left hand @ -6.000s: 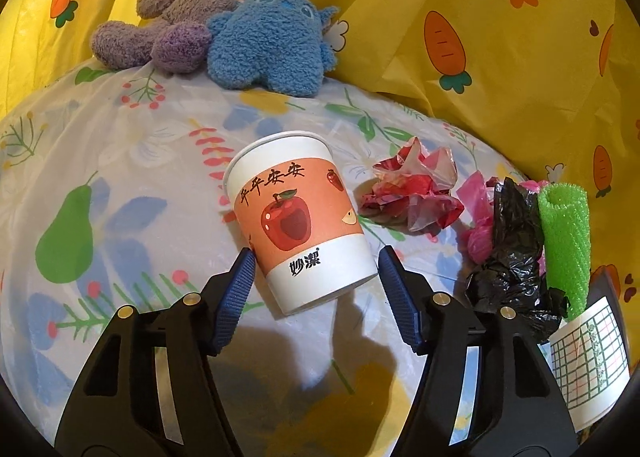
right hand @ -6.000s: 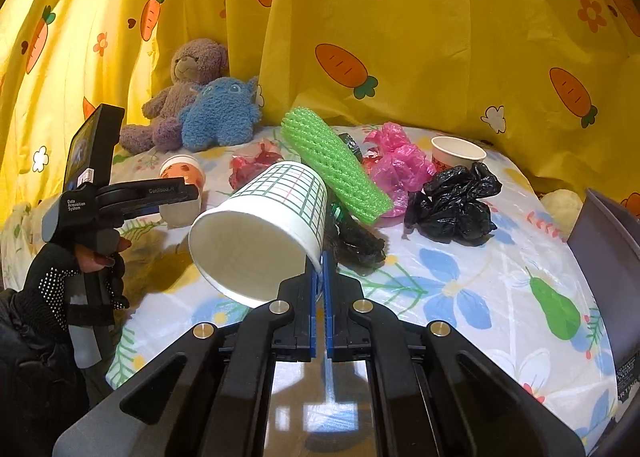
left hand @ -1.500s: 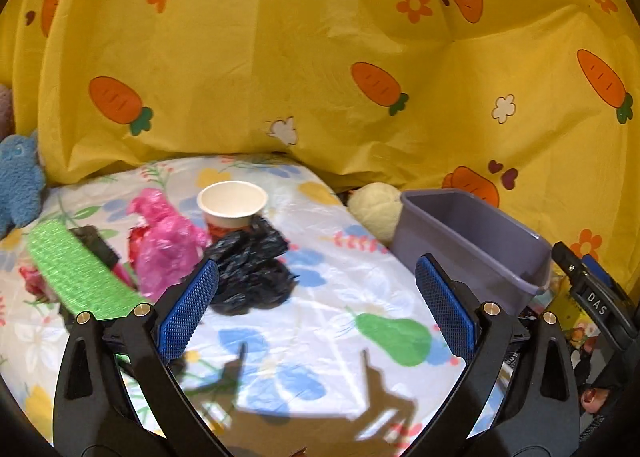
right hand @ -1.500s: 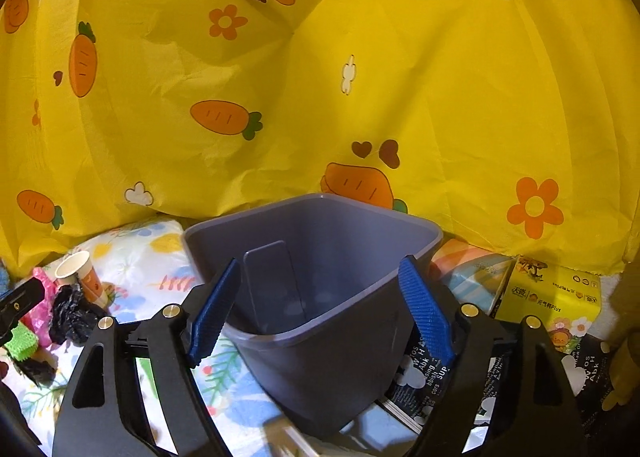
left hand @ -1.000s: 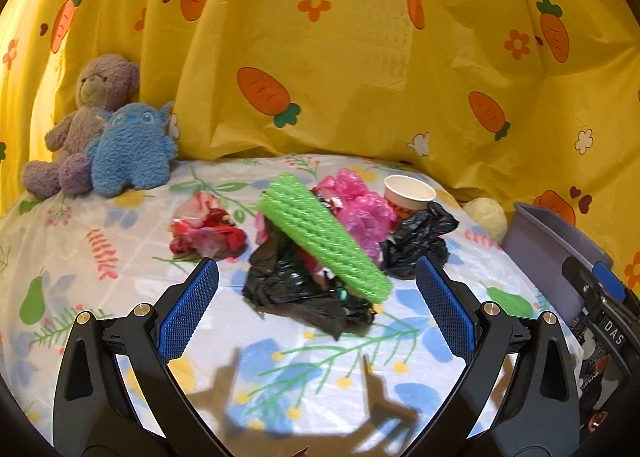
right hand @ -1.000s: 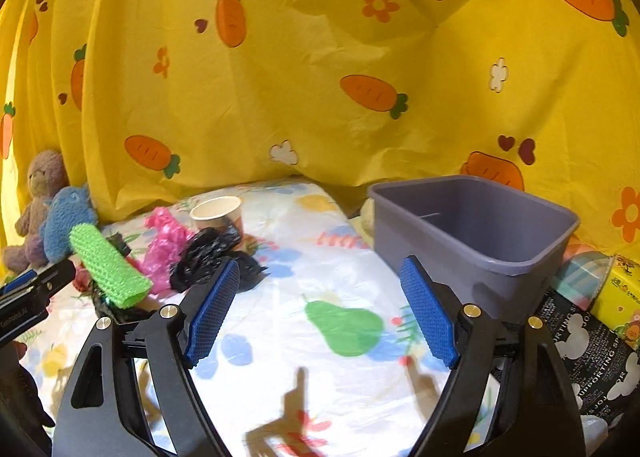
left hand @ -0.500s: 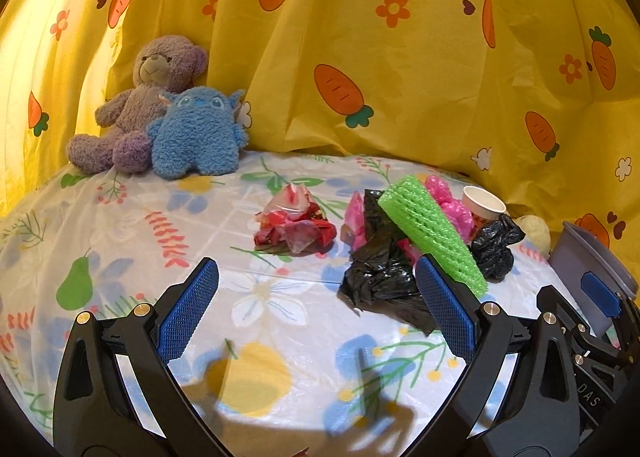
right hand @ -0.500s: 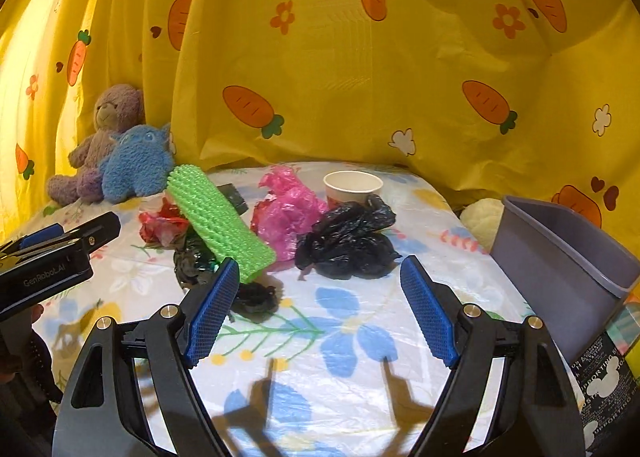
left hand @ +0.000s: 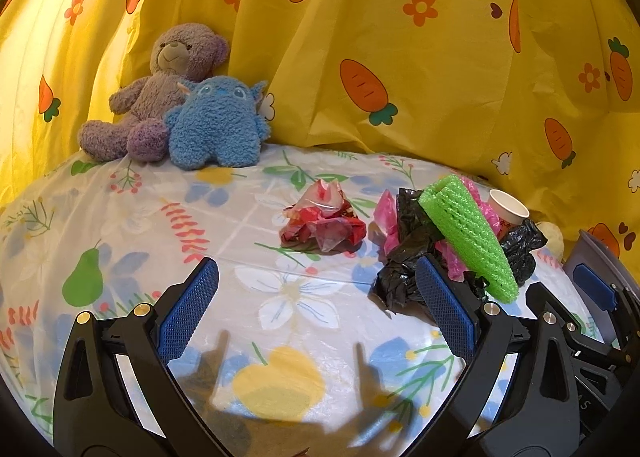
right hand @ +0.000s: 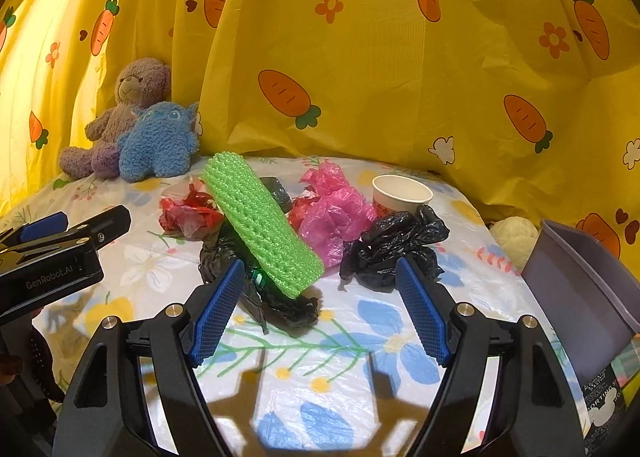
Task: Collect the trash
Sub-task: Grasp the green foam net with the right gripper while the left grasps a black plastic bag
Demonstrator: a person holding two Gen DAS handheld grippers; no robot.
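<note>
A child's room or play corner at home is showing here. A yellow curtain (left hand: pixel 440 57) printed with carrots and flowers is hanging behind everything. A purple teddy bear (left hand: pixel 160 89) and a blue plush monster (left hand: pixel 216 129) are sitting side by side on a bench covered in a cloth (left hand: pixel 120 225) patterned with pears and flowers.

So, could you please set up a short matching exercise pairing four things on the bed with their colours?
Things:
1. foam net sleeve
2. paper cup
3. bin
4. round plush toy

Colours:
A. blue
B. grey-purple
C. bright green
D. white inside, orange print outside

Pairs: 1-C, 2-D, 3-B, 4-A
</note>
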